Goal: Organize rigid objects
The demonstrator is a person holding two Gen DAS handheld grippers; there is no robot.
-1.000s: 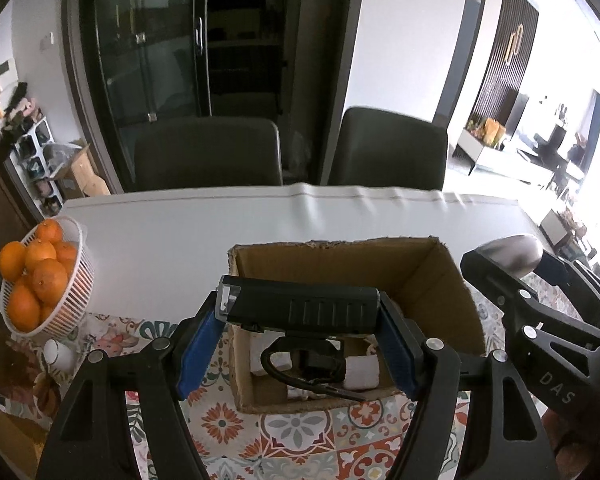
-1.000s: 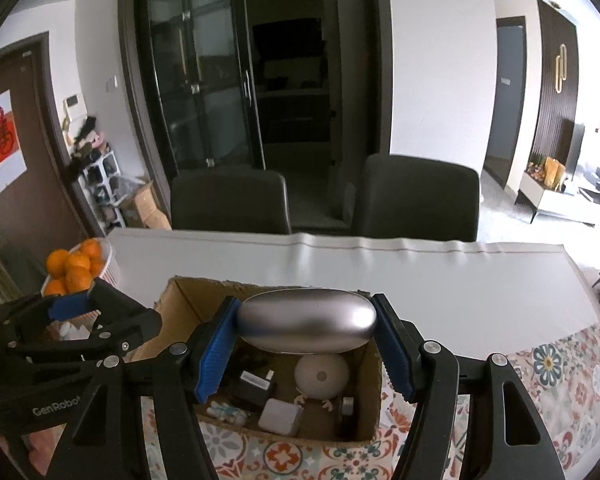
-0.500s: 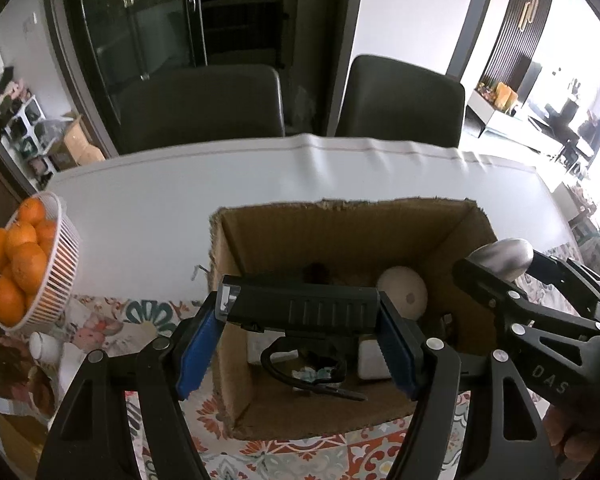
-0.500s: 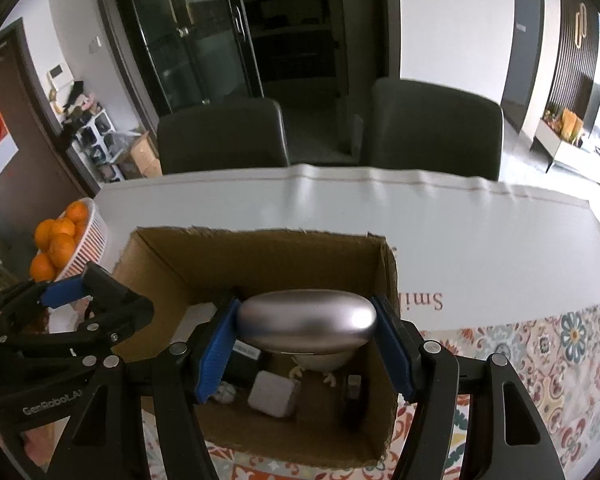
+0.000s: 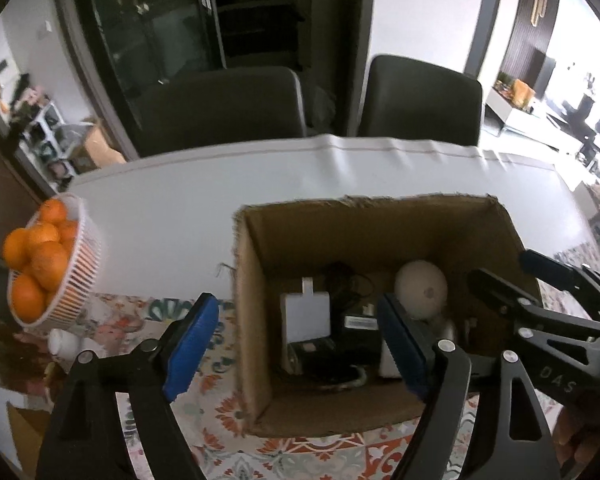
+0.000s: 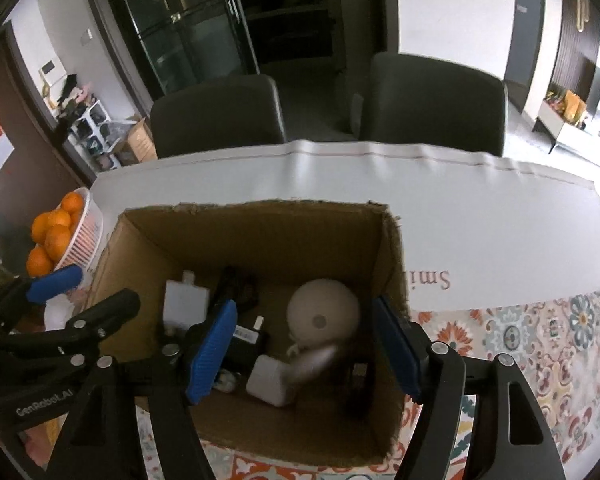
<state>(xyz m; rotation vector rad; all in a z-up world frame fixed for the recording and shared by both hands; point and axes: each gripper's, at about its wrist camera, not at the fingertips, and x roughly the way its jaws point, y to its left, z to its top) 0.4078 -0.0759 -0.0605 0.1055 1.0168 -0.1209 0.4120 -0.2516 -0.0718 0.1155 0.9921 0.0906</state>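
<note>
Both grippers, left gripper (image 5: 300,344) and right gripper (image 6: 304,350), hang open and empty over the cardboard box (image 6: 392,264), maybe because its blurry silver case (image 6: 314,360) belongs inside.

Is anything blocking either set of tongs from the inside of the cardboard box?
Nothing visible does. The cardboard box is open-topped, and both the left tongs and right tongs hang open right over it.
</note>
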